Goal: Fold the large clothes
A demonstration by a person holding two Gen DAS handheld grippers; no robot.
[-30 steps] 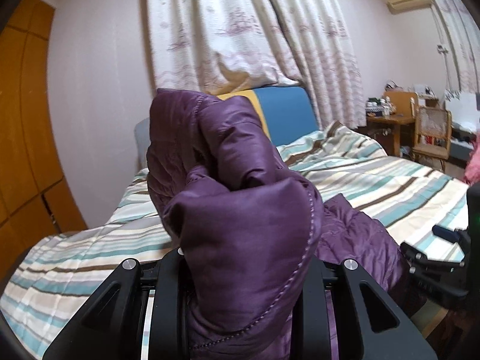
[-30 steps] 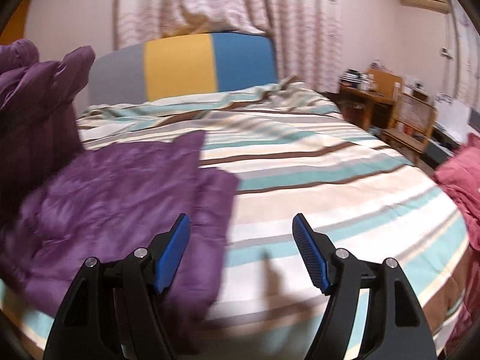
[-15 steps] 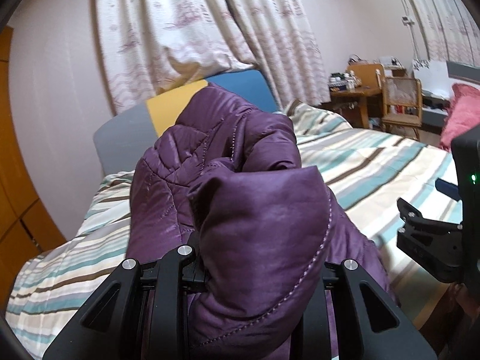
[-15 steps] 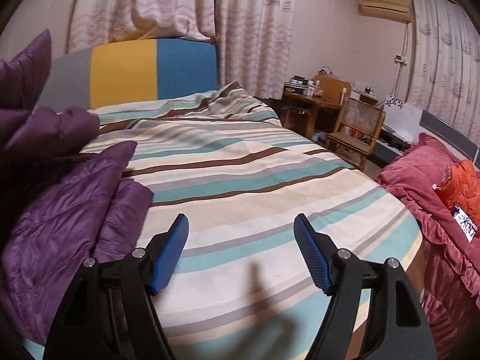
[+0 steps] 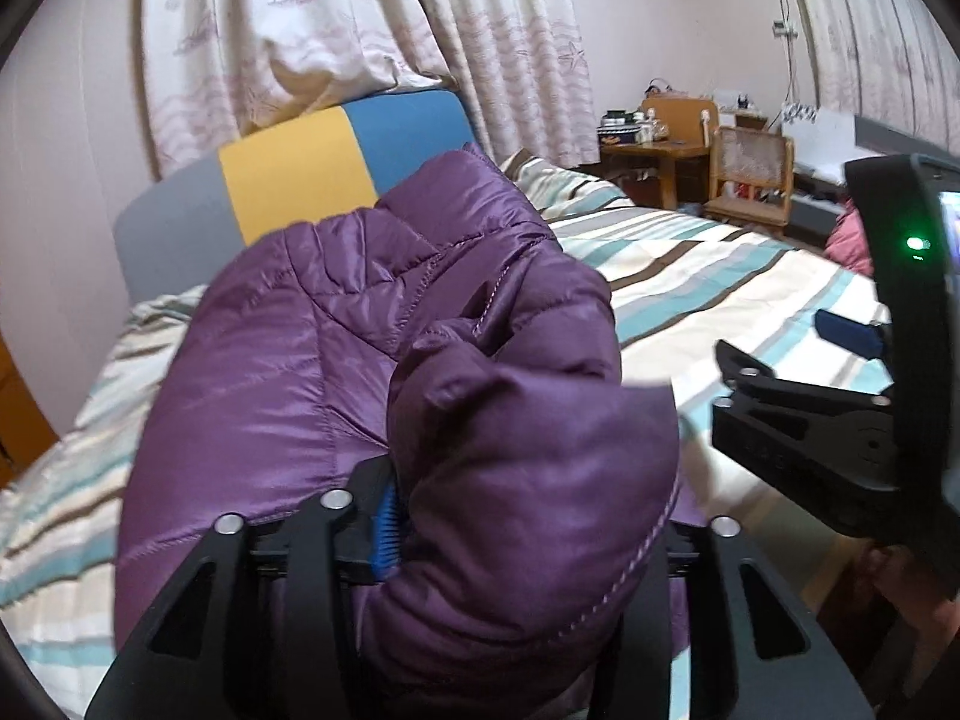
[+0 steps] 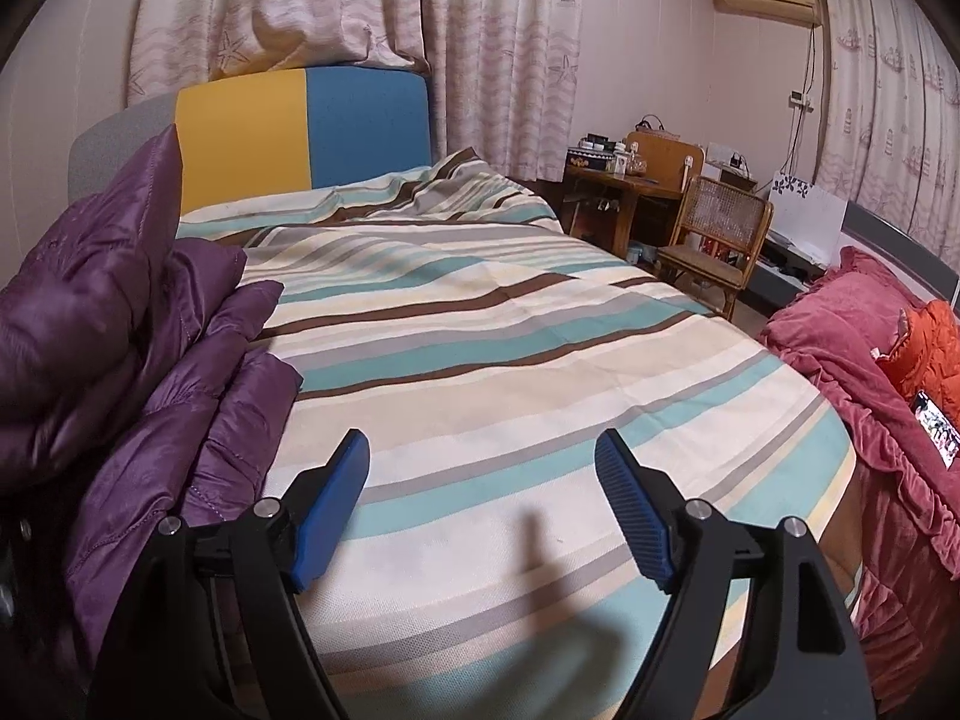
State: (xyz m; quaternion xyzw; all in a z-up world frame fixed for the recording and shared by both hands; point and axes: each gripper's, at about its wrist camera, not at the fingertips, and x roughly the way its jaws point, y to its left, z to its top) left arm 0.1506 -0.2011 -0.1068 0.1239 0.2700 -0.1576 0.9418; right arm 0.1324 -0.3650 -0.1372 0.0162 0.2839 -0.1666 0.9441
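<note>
1. Purple quilted puffer jacket (image 5: pixel 372 360) fabric is seen bunched directly ahead of the left claw (image 5: pixel 516 534), filling most of the left wrist view.
2. A thick fold of the jacket is pinched between the left claw's fingers; one blue pad (image 5: pixel 386 531) is visible pressed against the fabric.
3. The rest of the jacket (image 6: pixel 138 348) is seen piled to the left of the right claw (image 6: pixel 480 480), resting on the striped bedspread (image 6: pixel 510 348).
4. The right claw is held spread wide with nothing between its blue pads (image 6: pixel 336 498), above the bare bedspread just beside the jacket's edge.
5. The right claw (image 5: pixel 840 420) is seen to the right of the left claw in the left wrist view.
6. Beyond both claws, a grey, yellow and blue headboard (image 6: pixel 300 132) is set against patterned curtains (image 6: pixel 360 6).
7. Far right of the right claw, a wooden chair (image 6: pixel 714 240) and a red blanket (image 6: pixel 840 348) are visible.
</note>
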